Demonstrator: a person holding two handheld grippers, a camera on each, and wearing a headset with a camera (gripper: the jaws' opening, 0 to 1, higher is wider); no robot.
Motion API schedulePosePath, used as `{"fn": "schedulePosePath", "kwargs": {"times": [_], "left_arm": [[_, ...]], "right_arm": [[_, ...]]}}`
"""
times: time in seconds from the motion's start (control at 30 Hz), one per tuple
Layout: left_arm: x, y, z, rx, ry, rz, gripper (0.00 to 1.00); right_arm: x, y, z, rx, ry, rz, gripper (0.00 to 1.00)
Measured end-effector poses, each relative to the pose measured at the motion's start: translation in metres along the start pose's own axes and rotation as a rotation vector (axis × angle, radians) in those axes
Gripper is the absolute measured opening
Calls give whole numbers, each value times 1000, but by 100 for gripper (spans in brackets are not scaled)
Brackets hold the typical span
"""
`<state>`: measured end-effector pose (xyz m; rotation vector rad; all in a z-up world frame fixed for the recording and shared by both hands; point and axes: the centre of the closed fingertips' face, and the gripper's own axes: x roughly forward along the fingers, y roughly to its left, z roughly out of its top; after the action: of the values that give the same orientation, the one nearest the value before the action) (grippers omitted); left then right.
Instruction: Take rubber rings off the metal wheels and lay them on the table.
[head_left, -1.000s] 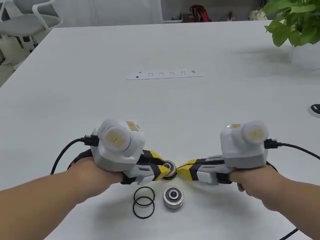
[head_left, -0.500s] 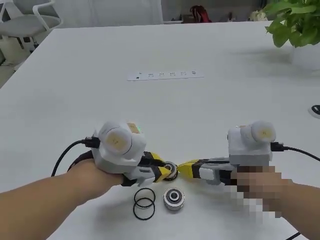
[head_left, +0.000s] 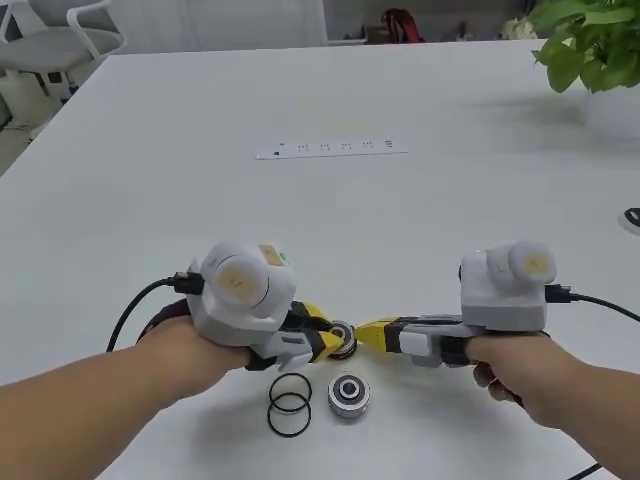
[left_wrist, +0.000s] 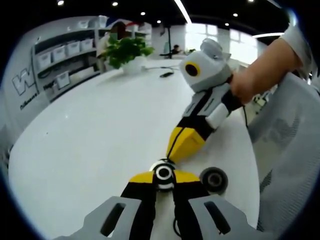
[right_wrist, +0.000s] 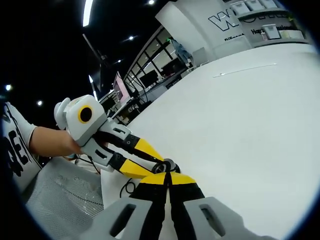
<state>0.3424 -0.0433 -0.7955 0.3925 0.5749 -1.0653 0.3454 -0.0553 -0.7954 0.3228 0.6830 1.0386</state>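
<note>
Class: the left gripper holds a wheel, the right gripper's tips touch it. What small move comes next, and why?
Probably pull the right gripper slightly away from the left gripper to peel a ring off. The left is shut on the metal wheel, the right's closed tips meet its rim, and two rubber rings already lie on the table. Whether the ring is caught is unclear.

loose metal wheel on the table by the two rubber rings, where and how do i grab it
Grip the loose wheel across its outer rim, coming down from above: it lies flat, hub facing up, so the round edge is free. Set the jaws front to back, since the two rubber rings lie close on its left in the head view.
</note>
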Motion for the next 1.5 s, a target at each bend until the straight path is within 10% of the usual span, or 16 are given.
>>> {"fn": "schedulePosePath", "kwargs": {"times": [1.5], "left_arm": [[0, 0, 0, -1, 1, 9, 12]], "right_arm": [[8, 22, 3, -28, 9, 74, 0]]}}
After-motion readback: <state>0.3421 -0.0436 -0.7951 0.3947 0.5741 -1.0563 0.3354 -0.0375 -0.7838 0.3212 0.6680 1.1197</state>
